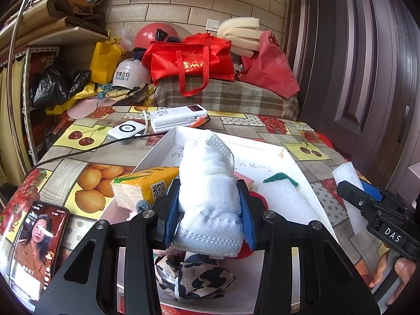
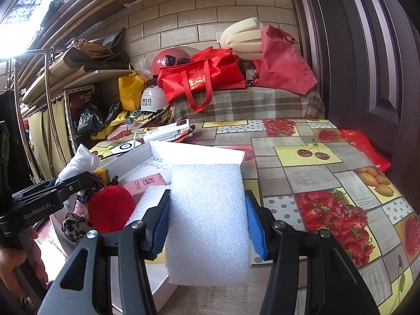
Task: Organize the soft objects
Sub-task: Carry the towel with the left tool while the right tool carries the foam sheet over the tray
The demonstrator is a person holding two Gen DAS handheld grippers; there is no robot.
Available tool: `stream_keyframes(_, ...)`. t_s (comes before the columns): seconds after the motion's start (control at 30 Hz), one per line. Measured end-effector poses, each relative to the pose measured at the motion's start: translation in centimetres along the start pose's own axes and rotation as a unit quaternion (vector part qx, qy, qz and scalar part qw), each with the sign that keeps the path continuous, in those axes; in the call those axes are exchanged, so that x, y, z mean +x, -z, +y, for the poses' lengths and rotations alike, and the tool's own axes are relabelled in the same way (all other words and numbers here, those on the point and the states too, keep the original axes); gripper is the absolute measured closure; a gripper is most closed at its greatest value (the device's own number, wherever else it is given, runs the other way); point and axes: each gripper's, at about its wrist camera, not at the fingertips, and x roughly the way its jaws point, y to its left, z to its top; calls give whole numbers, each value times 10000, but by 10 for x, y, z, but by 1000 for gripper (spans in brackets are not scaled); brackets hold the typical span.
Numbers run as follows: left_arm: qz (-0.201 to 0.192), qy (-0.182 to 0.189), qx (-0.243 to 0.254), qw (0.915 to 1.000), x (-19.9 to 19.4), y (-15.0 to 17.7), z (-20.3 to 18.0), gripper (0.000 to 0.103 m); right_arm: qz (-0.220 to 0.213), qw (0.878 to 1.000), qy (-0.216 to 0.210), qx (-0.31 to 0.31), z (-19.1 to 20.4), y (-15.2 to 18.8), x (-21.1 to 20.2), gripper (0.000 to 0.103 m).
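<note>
On the left, the left gripper (image 1: pixel 208 207) is clamped on a rolled white quilted cloth bundle (image 1: pixel 210 183), its blue pads pressing the roll from both sides; the roll's long axis runs forward along the fingers and slightly up, its far end poking out over the shallow white cardboard box (image 1: pixel 296 162) that sits on the fruit-patterned surface (image 1: pixel 78 157). Directly beneath and ahead of this gripper the box already holds a yellow pack of tissues (image 1: pixel 141 183) at its left wall, a crumpled black-and-cream patterned cloth (image 1: pixel 199 278) at the near end, a round red plush thing (image 2: pixel 110 207) and a pink flat packet (image 2: pixel 144 183) in the middle, and a white foam slab with a green corner (image 1: pixel 283 199) toward the right wall. So the bundle hangs over the box's near-left part, and a short drop forward looks enough to land it inside; the free floor seems to lie toward the far end. To the right, the right gripper (image 2: pixel 207 220) is closed on a thick white foam block (image 2: pixel 207 220), held by its side faces with its long axis pointing away from the hand. That block hovers at the box's right wall, partly over the rim (image 2: pixel 199 149) and partly over the surface, so it likely needs a shift leftward before release. The left hand is the nearer one to open space inside.
</note>
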Motion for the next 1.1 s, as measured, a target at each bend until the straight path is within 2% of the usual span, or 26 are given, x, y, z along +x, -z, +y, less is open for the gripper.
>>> stream_keyframes(0.23, -43, -46, 114, 9999, -1, 0, -3, 63, 3, 10000, -4, 1, -2, 0, 0, 50)
stream_keyframes(0.47, -133, -248, -109, 9995, -3, -1, 7, 63, -33, 10000, -57, -66, 5, -4, 7, 50)
stream_keyframes(0.63, -234, -455, 196, 9985, 0, -3, -1, 63, -69, 9991, -283, -305, 18, -6, 11, 50)
stream_keyframes(0.77, -198, -524, 442, 9974, 10, -6, -7, 63, 171, 9923, -891, -840, 38, -3, 15, 50)
stream_keyframes(0.83, -115, -498, 384, 9980, 15, -7, -2, 63, 508, 9850, -1240, -1090, 47, 0, 21, 51)
stream_keyframes(0.97, 91, -479, 219, 9986, 28, -11, 8, 63, 865, 9769, -1377, -1389, 58, 5, 32, 51)
stream_keyframes(1.1, 163, -506, 278, 9982, 36, -14, 8, 63, 947, 9751, -1013, -1733, 67, 8, 41, 51)
